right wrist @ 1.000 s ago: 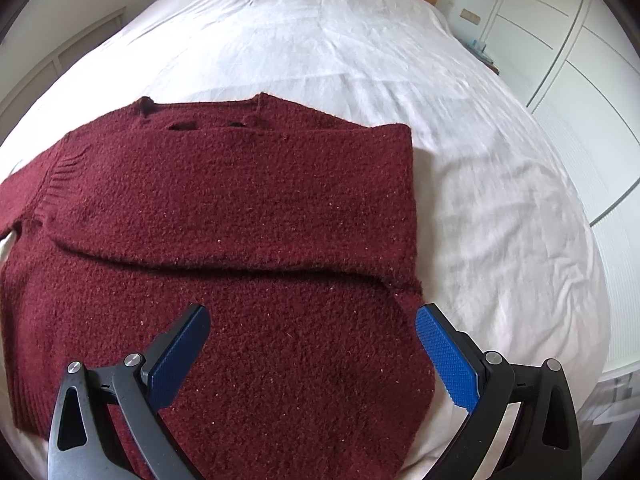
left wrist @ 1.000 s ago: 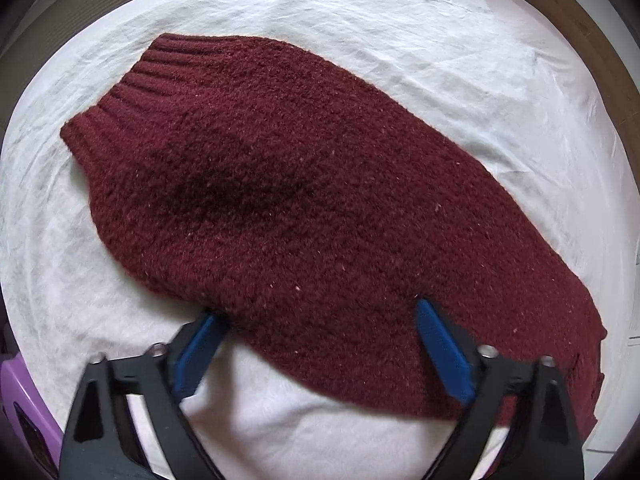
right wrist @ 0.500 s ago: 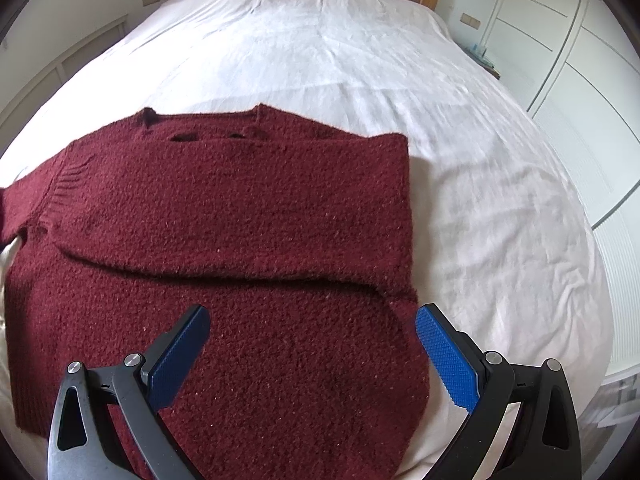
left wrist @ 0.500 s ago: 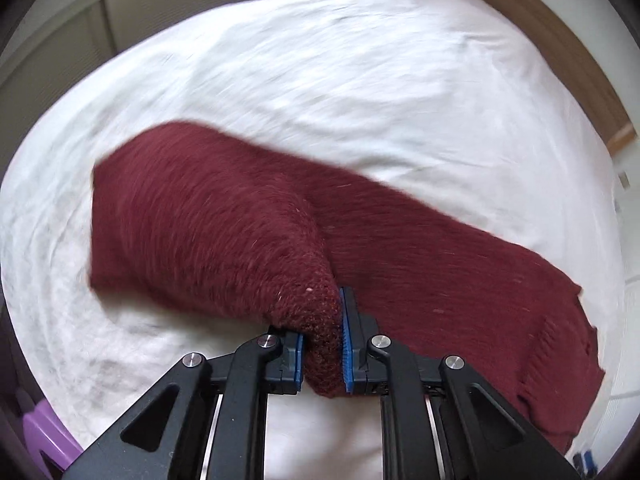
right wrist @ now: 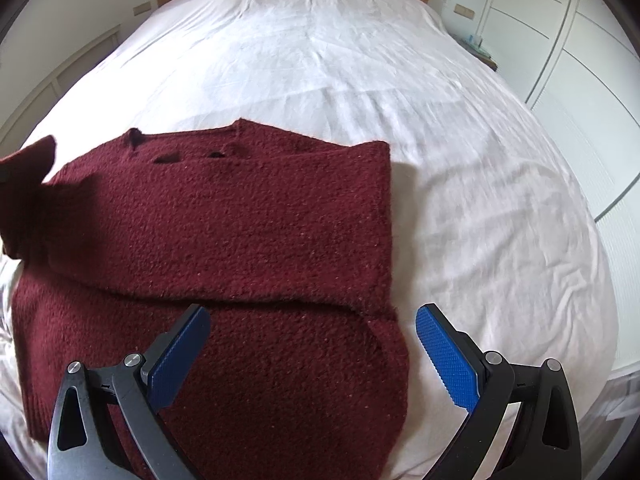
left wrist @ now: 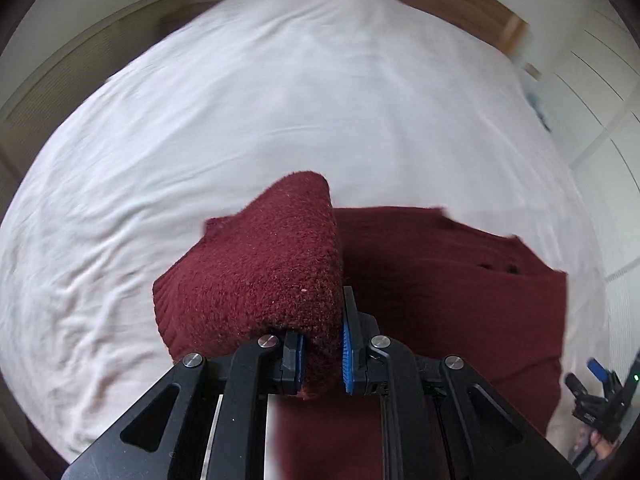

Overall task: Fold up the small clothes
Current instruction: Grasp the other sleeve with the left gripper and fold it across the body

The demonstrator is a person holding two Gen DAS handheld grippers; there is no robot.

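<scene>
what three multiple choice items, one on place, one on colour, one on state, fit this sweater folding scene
1. Where does the sweater lie?
A. on a white bed sheet
B. on a wooden floor
C. in a basket

2. What colour is the sweater?
A. navy
B. dark red
C. grey

3. How is the left hand-held gripper?
A. open over the sheet
B. shut on the sleeve
C. out of view

Answers: 1 A, the bed sheet surrounds the knit; 2 B, plain in both views; 3 B, the sleeve is pinched between its blue pads, while the right hand-held gripper is open.
</scene>
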